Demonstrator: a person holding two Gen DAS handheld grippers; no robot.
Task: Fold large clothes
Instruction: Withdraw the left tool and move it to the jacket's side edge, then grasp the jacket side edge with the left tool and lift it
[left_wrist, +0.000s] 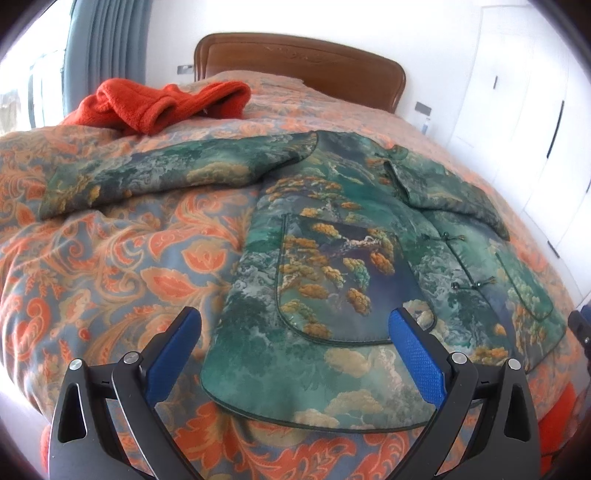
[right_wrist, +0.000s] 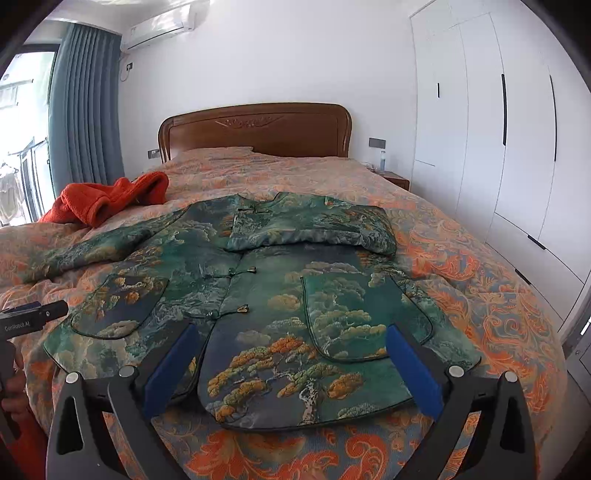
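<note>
**Jacket spread on the bed, one sleeve folded in**

A green brocade jacket (right_wrist: 258, 295) with a pine-tree print lies front up on the floral bedspread (right_wrist: 480, 266), its hem nearest the cameras. One sleeve (right_wrist: 314, 229) is folded across the chest; the other sleeve (left_wrist: 147, 177) stretches out flat toward the window side. The left gripper (left_wrist: 295, 354) and right gripper (right_wrist: 291, 365) both hover above the hem, jaws spread wide with nothing held between them. An orange fleece garment (left_wrist: 166, 103) lies bunched near the wooden headboard (right_wrist: 258, 129).
</note>
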